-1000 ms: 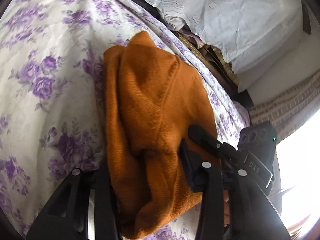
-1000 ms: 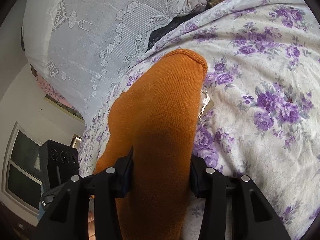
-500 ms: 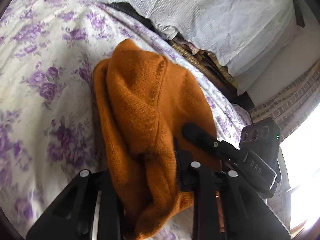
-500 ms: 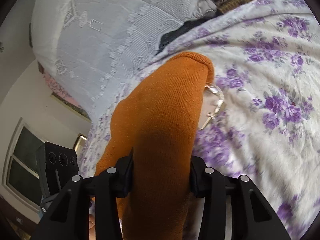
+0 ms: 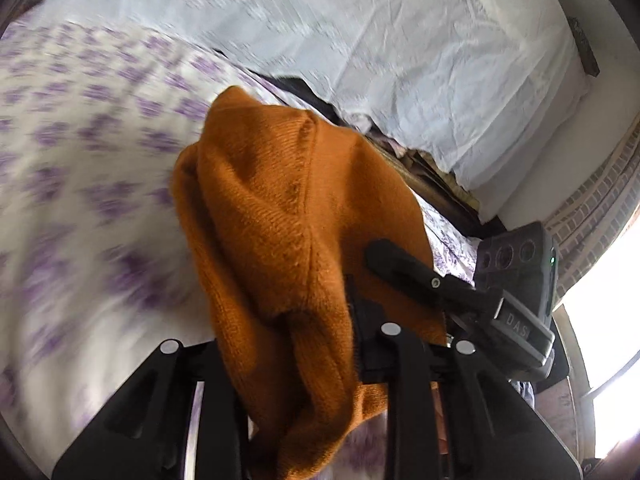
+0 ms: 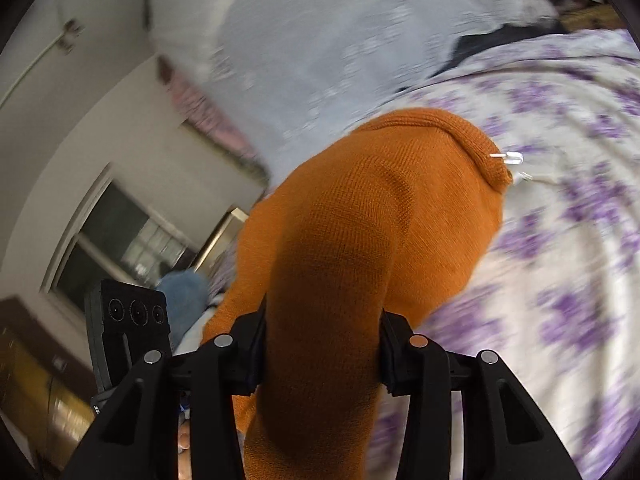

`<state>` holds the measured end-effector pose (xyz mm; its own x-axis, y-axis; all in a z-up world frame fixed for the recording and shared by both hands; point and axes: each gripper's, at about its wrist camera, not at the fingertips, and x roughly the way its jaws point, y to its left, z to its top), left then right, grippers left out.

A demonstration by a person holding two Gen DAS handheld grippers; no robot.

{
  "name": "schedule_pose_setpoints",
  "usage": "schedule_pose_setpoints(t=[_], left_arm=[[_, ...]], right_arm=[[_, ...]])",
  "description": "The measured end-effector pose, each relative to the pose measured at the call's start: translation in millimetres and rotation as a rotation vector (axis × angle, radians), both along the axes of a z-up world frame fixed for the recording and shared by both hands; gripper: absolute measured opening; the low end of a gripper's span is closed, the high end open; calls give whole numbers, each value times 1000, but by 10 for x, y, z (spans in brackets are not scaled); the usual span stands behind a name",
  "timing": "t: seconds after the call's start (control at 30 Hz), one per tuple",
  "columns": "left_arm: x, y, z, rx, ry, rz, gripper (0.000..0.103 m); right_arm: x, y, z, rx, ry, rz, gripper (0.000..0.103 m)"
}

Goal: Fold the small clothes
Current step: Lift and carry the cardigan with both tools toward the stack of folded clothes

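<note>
An orange knitted garment [image 5: 280,216] hangs bunched between both grippers above the bed. My left gripper [image 5: 296,344] is shut on one edge of it; the cloth drapes over the fingers and hides the tips. My right gripper [image 6: 320,328] is shut on the other edge [image 6: 360,216]; its black body also shows in the left wrist view [image 5: 424,276]. A small clear tag fastener [image 6: 508,158] sticks out near the garment's ribbed hem.
The bed has a white sheet with purple flowers [image 5: 80,184], also in the right wrist view [image 6: 560,240]. A white lace cover [image 5: 400,40] lies over a pile at the bed's far side. A brick wall [image 5: 592,200] and a window [image 6: 120,240] stand beyond.
Both grippers have lifted and tilted upward with the garment. The bed now sits lower and is blurred, and more of the lace cover and the room shows.
</note>
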<state>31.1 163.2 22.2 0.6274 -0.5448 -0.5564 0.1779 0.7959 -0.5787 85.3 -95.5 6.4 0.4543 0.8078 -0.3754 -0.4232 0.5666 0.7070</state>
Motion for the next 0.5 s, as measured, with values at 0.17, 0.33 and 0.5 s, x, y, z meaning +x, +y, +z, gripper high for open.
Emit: schedule_pose_setpoints(t=[0.17, 0.33, 0.5], left_arm=[[-714, 439, 347, 20, -47, 94, 24], [-1370, 873, 687, 89, -66, 204, 24], [-1945, 1239, 925, 138, -95, 295, 24]], right_arm=[[-344, 474, 309, 46, -45, 127, 44], [-716, 1088, 508, 123, -45, 272, 44], [-1071, 1582, 677, 177, -63, 388, 44]])
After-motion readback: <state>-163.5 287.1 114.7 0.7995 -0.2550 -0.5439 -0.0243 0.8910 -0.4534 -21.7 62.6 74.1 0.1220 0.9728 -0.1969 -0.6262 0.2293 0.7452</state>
